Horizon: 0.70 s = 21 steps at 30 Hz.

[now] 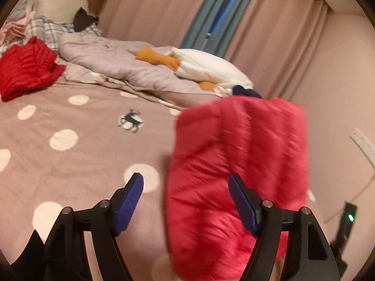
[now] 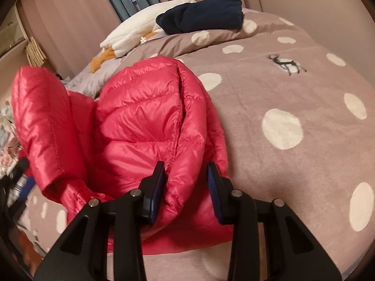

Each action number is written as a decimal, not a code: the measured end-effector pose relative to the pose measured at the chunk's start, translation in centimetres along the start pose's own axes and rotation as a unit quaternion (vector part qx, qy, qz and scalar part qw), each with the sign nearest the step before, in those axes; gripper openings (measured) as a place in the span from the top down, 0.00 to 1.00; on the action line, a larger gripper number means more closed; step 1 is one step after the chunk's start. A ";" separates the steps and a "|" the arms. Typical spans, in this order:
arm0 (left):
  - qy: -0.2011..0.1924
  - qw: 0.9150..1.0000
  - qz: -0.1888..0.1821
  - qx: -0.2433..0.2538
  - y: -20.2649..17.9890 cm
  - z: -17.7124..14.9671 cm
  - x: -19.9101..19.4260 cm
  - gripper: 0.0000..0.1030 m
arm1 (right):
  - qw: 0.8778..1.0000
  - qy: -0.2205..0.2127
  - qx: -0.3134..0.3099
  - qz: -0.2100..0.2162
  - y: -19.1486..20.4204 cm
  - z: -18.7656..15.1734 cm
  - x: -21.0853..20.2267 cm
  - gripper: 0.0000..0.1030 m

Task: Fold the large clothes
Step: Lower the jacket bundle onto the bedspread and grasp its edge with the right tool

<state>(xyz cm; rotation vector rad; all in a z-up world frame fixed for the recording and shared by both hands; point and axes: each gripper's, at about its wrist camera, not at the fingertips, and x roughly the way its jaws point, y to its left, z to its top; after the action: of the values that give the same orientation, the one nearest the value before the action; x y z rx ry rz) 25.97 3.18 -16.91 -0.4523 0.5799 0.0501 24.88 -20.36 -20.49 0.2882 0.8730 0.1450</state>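
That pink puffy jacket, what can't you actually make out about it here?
- Left wrist view: the pink jacket is motion-blurred; its quilting and shape are unreadable.
- Right wrist view: the right hand-held gripper covers the jacket's near hem.
- Right wrist view: its left sleeve blurs toward the picture's edge.
- Neither view shows a zipper.
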 end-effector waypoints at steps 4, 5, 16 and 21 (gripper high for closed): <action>-0.019 0.999 0.028 -0.005 0.6 1.4 2.5 0.28 | 1.000 0.007 -0.007 -0.005 -1.2 -0.3 0.3 0.70; -0.019 0.999 0.039 -0.004 0.7 1.7 3.5 0.28 | 1.000 0.010 -0.008 -0.006 -1.5 -0.4 0.4 0.70; 0.028 0.999 0.034 0.016 -1.7 -0.3 9.0 0.28 | 0.998 0.032 0.013 -0.050 -5.9 -1.2 1.7 0.46; 0.035 0.999 0.037 0.014 -1.6 0.0 9.2 0.28 | 0.998 0.016 0.034 -0.054 -6.2 -0.3 0.5 0.39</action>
<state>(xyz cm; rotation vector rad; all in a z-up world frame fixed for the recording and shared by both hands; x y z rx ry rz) 33.95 0.95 -21.26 -0.4060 0.6653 0.0963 25.00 -26.04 -22.94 0.3026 0.9254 0.0194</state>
